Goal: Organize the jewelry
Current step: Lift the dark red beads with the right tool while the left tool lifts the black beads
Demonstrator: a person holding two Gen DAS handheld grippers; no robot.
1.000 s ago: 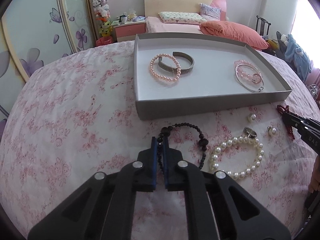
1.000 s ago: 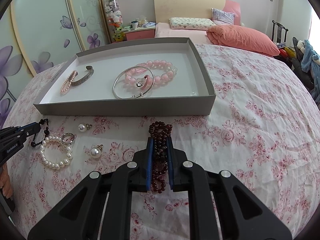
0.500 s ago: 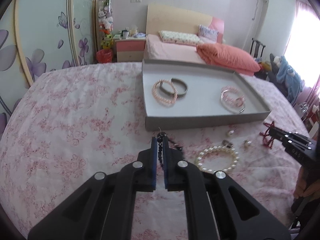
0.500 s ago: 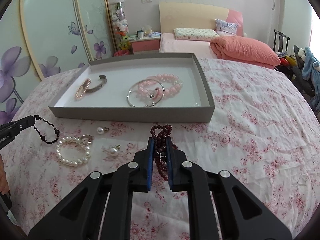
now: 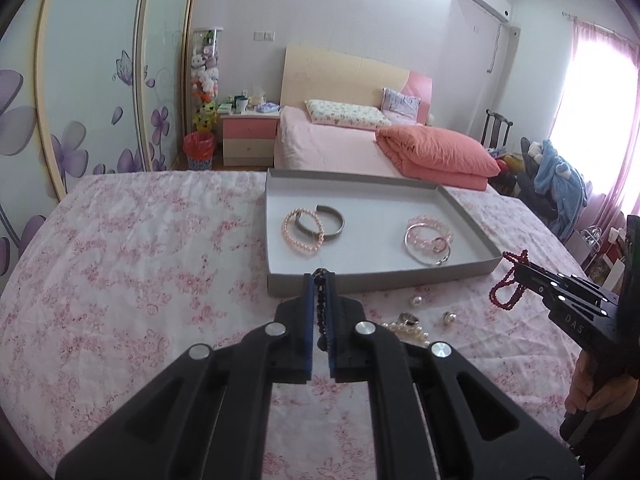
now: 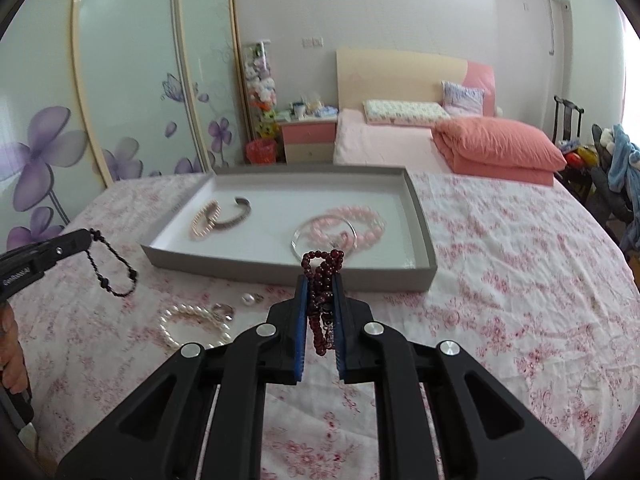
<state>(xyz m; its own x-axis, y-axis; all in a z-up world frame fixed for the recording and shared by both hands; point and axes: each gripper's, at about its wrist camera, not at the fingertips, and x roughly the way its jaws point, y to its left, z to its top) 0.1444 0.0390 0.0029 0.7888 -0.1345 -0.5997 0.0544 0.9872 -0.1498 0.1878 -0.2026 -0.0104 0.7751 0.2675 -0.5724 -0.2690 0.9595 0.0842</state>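
My left gripper (image 5: 319,280) is shut on a black bead bracelet (image 5: 321,312), which hangs in a loop (image 6: 114,268) above the floral cloth. My right gripper (image 6: 320,280) is shut on a dark red bead bracelet (image 6: 322,276), bunched between the blue pads and dangling (image 5: 506,286) in the left wrist view. Both are lifted in front of the grey tray (image 5: 360,282). Inside it lie a pink pearl bracelet (image 5: 302,232), a metal cuff (image 5: 328,226), a silver bangle (image 5: 426,246) and a pink bead bracelet (image 6: 356,222). On the cloth rest a white pearl bracelet (image 6: 192,326), a ring (image 6: 224,309) and pearl earrings (image 5: 416,301).
The floral-cloth surface (image 6: 520,280) stretches wide to the right of the tray and to its left (image 5: 140,260). A bed with an orange quilt (image 5: 436,154) and a nightstand (image 5: 248,136) stand behind. A hand (image 5: 592,396) grips the right tool's handle.
Both grippers rose off the cloth, taking the black and the dark red bracelets up with them. The views tilted up, so the tray and loose jewelry now sit lower and farther away.
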